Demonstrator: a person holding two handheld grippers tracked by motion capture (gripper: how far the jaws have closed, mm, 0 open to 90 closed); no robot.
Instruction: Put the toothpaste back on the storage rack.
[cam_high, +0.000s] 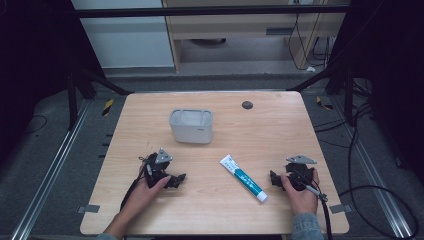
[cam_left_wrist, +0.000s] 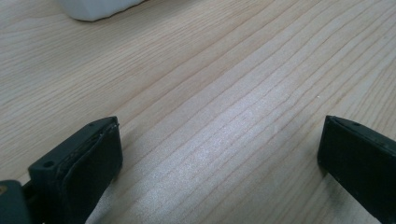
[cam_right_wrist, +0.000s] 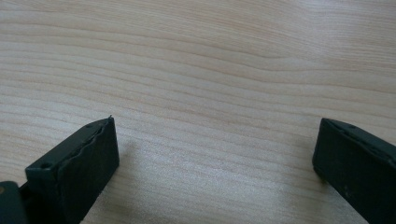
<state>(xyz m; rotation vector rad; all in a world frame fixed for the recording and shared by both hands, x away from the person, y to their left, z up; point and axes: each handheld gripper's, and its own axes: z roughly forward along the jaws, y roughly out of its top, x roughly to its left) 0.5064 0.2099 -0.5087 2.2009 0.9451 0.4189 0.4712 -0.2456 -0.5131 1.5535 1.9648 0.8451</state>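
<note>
One desk (cam_high: 215, 205) carries one white tub (cam_high: 191, 125) and one tube (cam_high: 243, 177); left tongs (cam_high: 176, 180) and right tongs (cam_high: 274, 179) both gape wide, empty.

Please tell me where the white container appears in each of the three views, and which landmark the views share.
High view: the white container stands upright at the table's centre, towards the far edge.
Left gripper view: its lower part is cut off at the top-left corner.
Right gripper view: not in this picture.
Shared landmark: the light wooden tabletop with its grain.
</note>
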